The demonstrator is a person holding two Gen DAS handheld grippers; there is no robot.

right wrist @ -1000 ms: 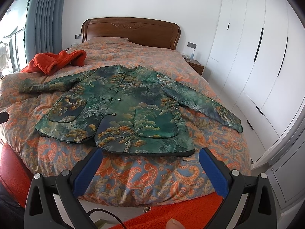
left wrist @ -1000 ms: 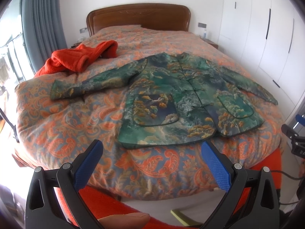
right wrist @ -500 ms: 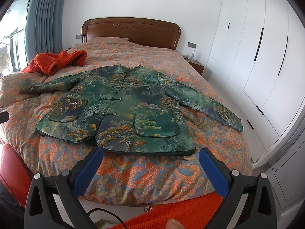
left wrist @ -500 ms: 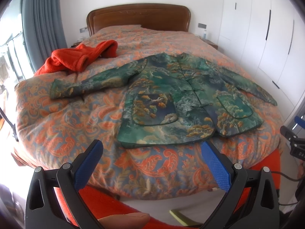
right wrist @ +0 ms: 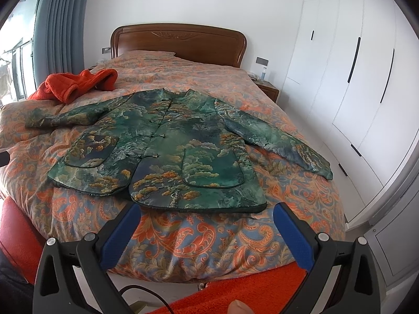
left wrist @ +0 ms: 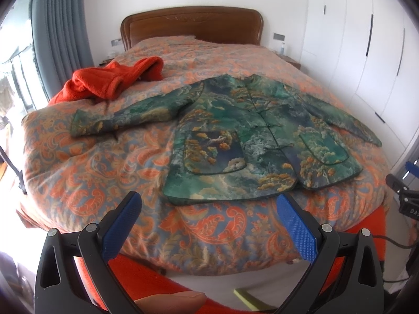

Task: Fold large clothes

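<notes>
A green jacket with a tree and cloud print (left wrist: 251, 136) lies flat and face up on the bed, buttoned, both sleeves spread out to the sides; it also shows in the right wrist view (right wrist: 167, 151). My left gripper (left wrist: 208, 204) is open and empty, held short of the foot of the bed near the jacket's hem. My right gripper (right wrist: 208, 213) is open and empty, just short of the hem's right part. The right gripper's tip shows at the right edge of the left wrist view (left wrist: 403, 191).
An orange fleece garment (left wrist: 110, 81) lies bunched at the bed's far left (right wrist: 76, 83). The bed has an orange paisley duvet (left wrist: 91, 172) and a wooden headboard (right wrist: 180, 41). White wardrobes (right wrist: 353, 65) line the right wall. Grey curtains (left wrist: 60, 39) hang left.
Both grippers have drifted slightly closer to the bed. Nothing else has moved and both stay open.
</notes>
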